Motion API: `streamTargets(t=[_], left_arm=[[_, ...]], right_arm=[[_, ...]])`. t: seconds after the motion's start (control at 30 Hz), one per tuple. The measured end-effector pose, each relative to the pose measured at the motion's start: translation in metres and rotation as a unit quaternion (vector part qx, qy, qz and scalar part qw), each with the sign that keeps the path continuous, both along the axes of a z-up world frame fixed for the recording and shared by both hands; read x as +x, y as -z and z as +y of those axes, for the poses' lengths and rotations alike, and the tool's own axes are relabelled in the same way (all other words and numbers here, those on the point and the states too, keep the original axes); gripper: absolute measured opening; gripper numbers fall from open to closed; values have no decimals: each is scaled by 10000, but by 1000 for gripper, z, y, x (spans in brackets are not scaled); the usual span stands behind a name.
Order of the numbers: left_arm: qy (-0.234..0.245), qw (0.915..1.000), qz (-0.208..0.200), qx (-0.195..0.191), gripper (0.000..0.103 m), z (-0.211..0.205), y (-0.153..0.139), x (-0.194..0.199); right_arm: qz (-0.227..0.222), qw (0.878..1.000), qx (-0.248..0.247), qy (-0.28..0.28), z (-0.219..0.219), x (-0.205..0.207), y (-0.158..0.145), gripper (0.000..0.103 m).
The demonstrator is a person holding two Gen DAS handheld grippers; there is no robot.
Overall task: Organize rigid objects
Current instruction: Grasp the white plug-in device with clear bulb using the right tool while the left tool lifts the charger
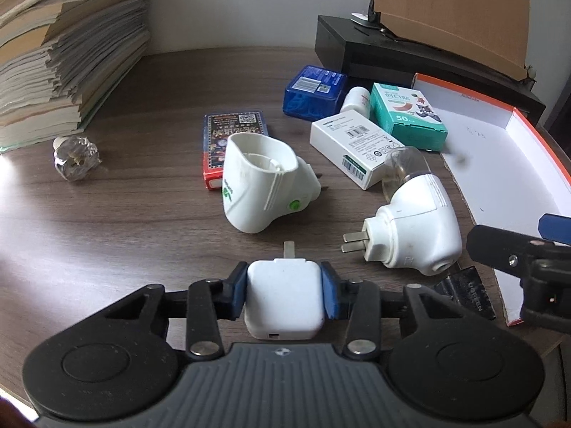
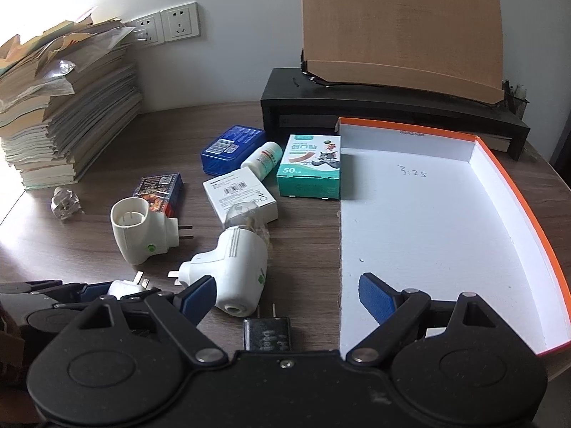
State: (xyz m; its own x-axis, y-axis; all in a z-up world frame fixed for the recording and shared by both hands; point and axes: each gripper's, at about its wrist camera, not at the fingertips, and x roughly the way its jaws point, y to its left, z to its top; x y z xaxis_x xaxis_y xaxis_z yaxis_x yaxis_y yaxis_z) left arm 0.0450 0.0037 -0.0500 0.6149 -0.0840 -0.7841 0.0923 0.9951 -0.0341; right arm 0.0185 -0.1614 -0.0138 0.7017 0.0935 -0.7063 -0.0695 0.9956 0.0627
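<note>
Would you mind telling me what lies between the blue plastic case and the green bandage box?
A small white bottle lies on its side between the blue case and the bandage box, clearest in the right wrist view.

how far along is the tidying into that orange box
Barely begun. Done: nothing; the orange-rimmed box holds no objects. In hand: the left gripper is shut on a white charger; the right gripper is open. Left: two plug-in units, a black charger, the cartons and a bottle.

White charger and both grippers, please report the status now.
Left gripper shut on white charger. Right gripper open, empty, over black adapter. Orange-rimmed box lid empty; path clear.
</note>
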Motion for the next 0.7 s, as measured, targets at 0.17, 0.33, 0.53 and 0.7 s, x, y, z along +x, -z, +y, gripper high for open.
streamTargets(t=[0.17,0.33,0.53,0.7], left_arm=[[-207,9997,-48,-70,42,15,-5,-3],[-344,9993,-59,-160,42,26,-9,-5],[-370,9991,-57,-220,42,32,-11,-6],[-357,9990,-88,-247,42,33,-12,-4]], right_arm=[[49,9995,191,-255,9,18,6,102],[493,9956,778,-171,7,47,18,102],[896,9909,994,-111,12,69,36,102],[927,9887,1174,-50,12,74,42,86]])
